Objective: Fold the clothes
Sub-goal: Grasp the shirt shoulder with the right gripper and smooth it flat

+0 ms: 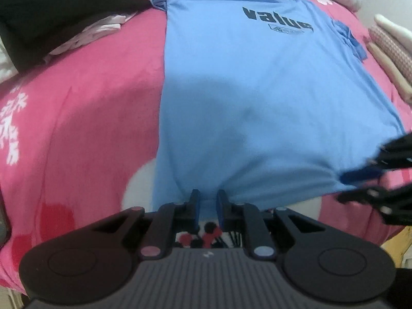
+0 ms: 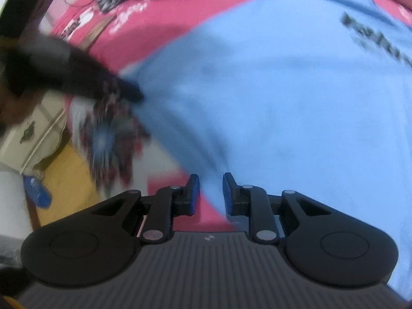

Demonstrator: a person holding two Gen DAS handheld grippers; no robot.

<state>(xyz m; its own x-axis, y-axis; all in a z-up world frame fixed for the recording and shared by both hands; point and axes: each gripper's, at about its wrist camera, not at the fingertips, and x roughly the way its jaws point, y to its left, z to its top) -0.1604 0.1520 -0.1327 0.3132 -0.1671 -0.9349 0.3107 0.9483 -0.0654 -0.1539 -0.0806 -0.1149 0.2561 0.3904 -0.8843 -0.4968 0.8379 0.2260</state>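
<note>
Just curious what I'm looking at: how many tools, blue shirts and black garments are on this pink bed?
Tools: 2 (left tool, right tool)
Blue T-shirt: 1
Black garment: 1
Total: 4

1. The T-shirt (image 1: pixel 244 90) is plain light blue with dark block lettering (image 1: pixel 278 19) printed on it.
2. The bed cover (image 1: pixel 90 116) is bright pink, patterned with white snowflake shapes (image 1: pixel 11 128).
3. A garment (image 1: pixel 51 18) at the far left is black.
4. Both hand-held grippers are black; the left hand-held gripper (image 1: pixel 208 206) and right hand-held gripper (image 2: pixel 211 193) carry blue finger pads (image 2: pixel 228 193).
5. The floor (image 2: pixel 67 175) is yellow.
</note>
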